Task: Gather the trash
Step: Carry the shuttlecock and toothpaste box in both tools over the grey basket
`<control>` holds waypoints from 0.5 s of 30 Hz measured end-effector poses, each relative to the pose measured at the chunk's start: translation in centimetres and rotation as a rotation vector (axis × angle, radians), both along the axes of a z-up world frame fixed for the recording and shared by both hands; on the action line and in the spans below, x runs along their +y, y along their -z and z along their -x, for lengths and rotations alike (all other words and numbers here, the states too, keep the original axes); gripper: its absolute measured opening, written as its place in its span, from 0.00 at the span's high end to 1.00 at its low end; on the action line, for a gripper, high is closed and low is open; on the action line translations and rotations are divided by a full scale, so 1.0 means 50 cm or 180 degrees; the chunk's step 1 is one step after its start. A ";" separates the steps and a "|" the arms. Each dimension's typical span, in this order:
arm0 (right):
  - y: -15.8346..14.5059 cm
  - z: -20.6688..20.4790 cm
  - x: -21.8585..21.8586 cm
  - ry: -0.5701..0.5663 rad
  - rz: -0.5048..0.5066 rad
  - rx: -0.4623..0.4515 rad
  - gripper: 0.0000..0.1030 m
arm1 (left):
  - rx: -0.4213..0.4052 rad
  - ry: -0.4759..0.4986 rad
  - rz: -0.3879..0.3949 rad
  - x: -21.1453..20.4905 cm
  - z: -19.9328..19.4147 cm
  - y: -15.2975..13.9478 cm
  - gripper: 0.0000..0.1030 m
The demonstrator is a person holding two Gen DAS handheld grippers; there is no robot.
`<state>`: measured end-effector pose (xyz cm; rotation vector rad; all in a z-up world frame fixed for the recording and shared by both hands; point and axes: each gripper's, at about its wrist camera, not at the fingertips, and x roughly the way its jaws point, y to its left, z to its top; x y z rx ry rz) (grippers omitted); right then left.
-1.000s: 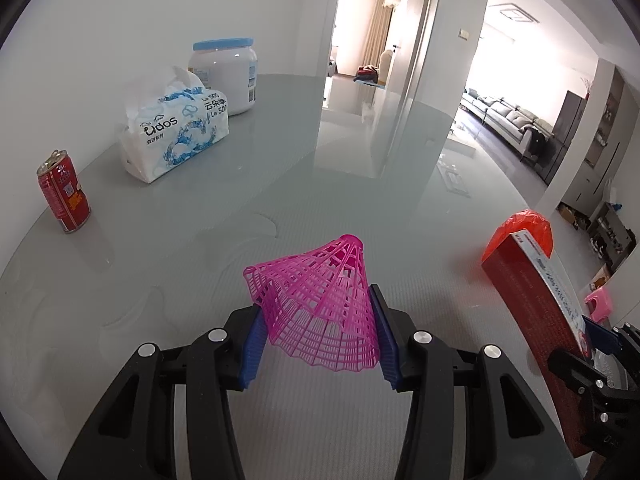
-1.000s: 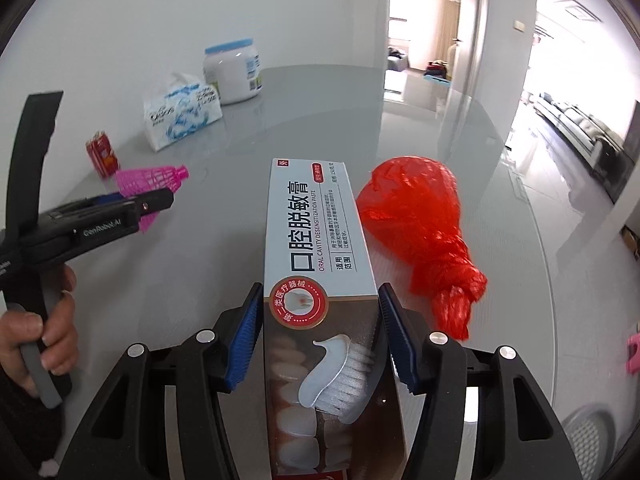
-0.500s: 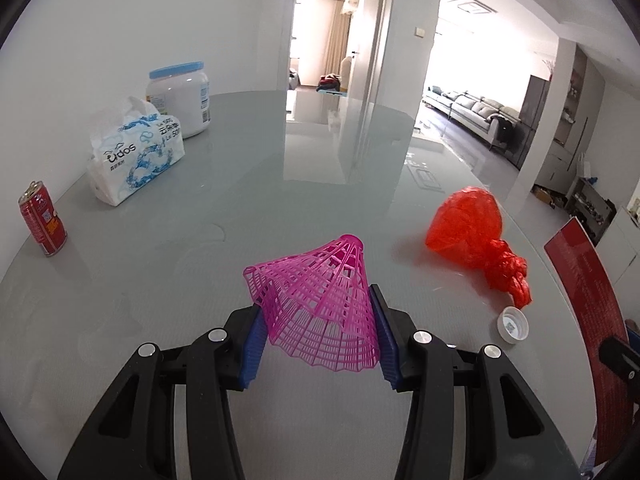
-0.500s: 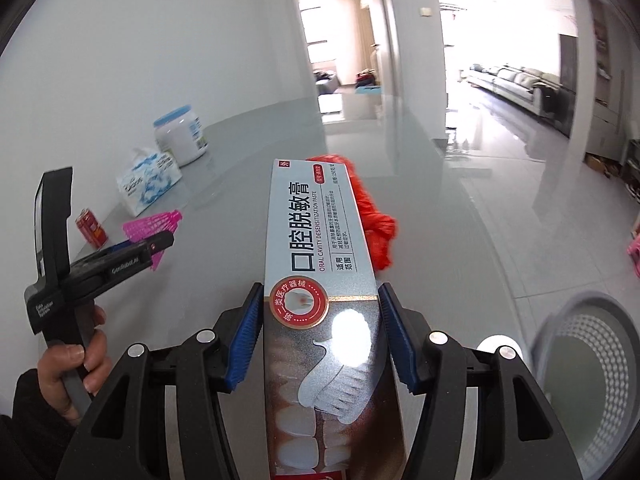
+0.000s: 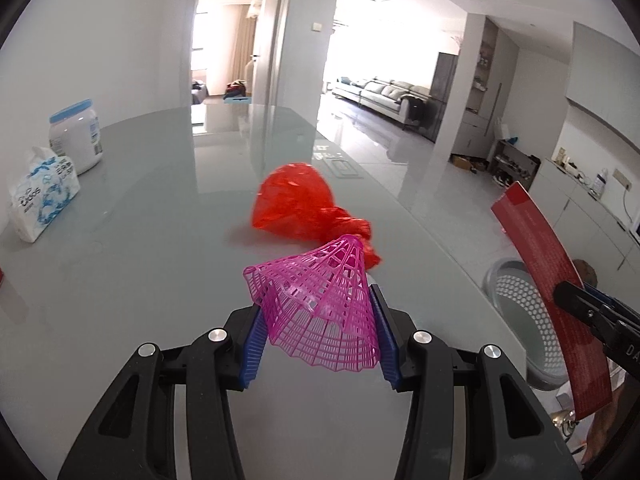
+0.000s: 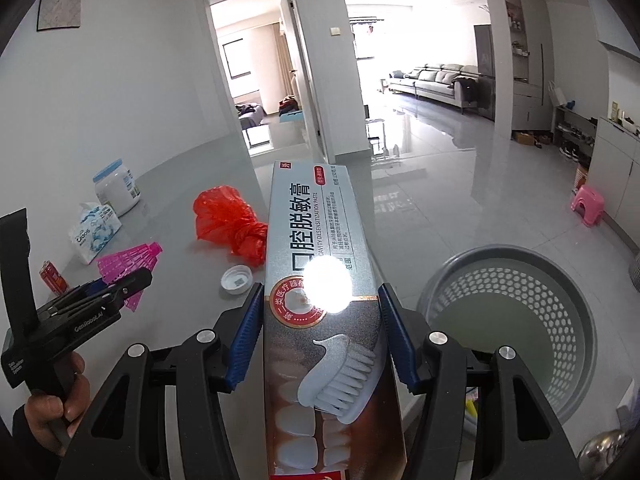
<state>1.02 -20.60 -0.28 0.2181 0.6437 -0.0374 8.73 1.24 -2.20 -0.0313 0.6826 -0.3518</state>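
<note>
At lower right of the right wrist view, the grey perforated plastic bin (image 6: 516,320) sits just right of your right gripper (image 6: 322,336), jaws clamped across the long toothpaste box (image 6: 316,280); your left gripper (image 5: 316,340), farther off, pinches the pink mesh shuttlecock (image 5: 316,304).

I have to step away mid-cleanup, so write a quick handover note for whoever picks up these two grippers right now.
Left gripper: shut on the pink plastic shuttlecock, held over the table.
Right gripper: shut on the toothpaste box, near the table edge beside the grey perforated wastebasket.
On the glass table and not yet collected: the red plastic bag, the white bottle cap, and the red drink can.
The tissue pack and white jar stand at the far side; they may not be trash.
Done: both items are lifted. Left: drop both into the wastebasket, then fetch the bag, cap and can.
</note>
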 end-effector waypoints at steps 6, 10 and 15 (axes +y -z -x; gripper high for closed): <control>-0.002 0.041 -0.097 0.0313 -0.0051 -0.0044 0.46 | 0.0039 0.0429 0.0039 -0.123 0.020 -0.012 0.55; -0.006 0.062 -0.155 0.0472 -0.0026 -0.0098 0.46 | 0.0022 0.0638 0.0005 -0.199 0.033 -0.017 0.55; 0.020 0.076 -0.228 0.0601 -0.0084 -0.0053 0.46 | 0.0028 0.0809 -0.0091 -0.279 0.030 -0.021 0.55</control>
